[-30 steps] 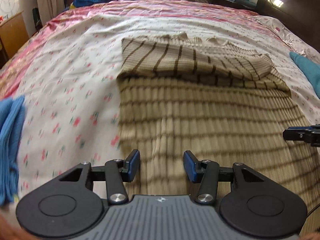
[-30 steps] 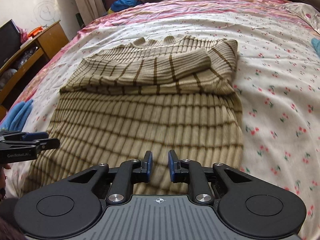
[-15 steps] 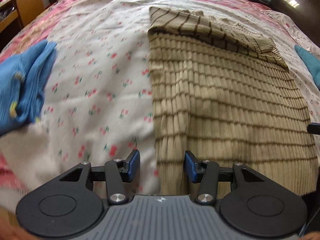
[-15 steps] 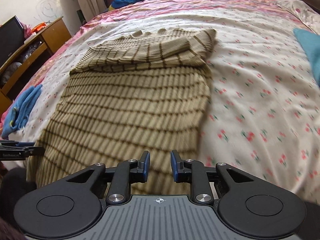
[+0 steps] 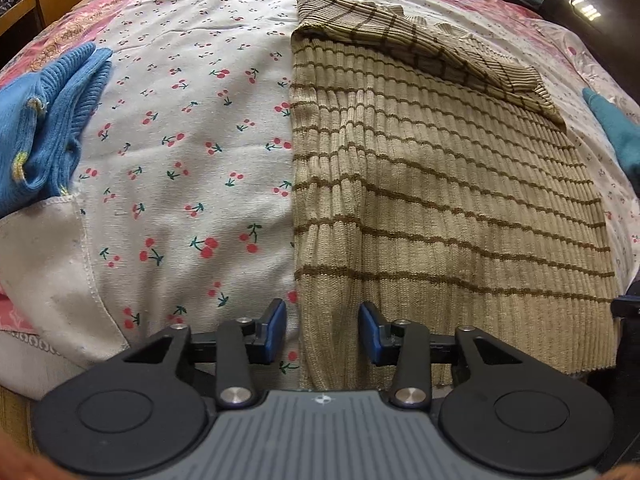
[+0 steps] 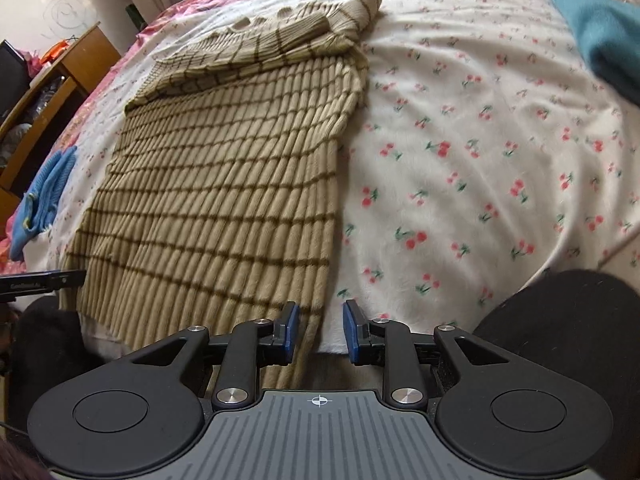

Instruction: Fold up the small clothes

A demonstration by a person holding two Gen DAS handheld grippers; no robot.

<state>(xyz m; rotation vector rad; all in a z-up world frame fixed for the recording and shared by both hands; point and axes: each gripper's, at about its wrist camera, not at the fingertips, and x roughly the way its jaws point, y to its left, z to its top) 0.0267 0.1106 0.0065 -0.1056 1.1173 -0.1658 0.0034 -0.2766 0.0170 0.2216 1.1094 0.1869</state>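
Observation:
A beige ribbed sweater with brown stripes (image 5: 440, 184) lies flat on the cherry-print bedsheet (image 5: 180, 152), sleeves folded across its far end. My left gripper (image 5: 322, 330) is open, its jaws straddling the sweater's near left hem corner. In the right wrist view the sweater (image 6: 224, 184) shows too; my right gripper (image 6: 319, 330) is open over its near right hem corner, with the sweater edge beside the left finger (image 6: 289, 330). The other gripper's tip (image 6: 40, 282) shows at the far left.
A blue knit garment (image 5: 44, 124) lies left of the sweater on the sheet. A teal garment (image 6: 600, 28) lies at the right. A wooden cabinet (image 6: 52, 92) stands beyond the bed's left side. The near bed edge is right below both grippers.
Both grippers have pulled back toward the near bed edge and apart, the left to the sweater's left hem corner, the right to its right hem corner. The right jaws opened wider.

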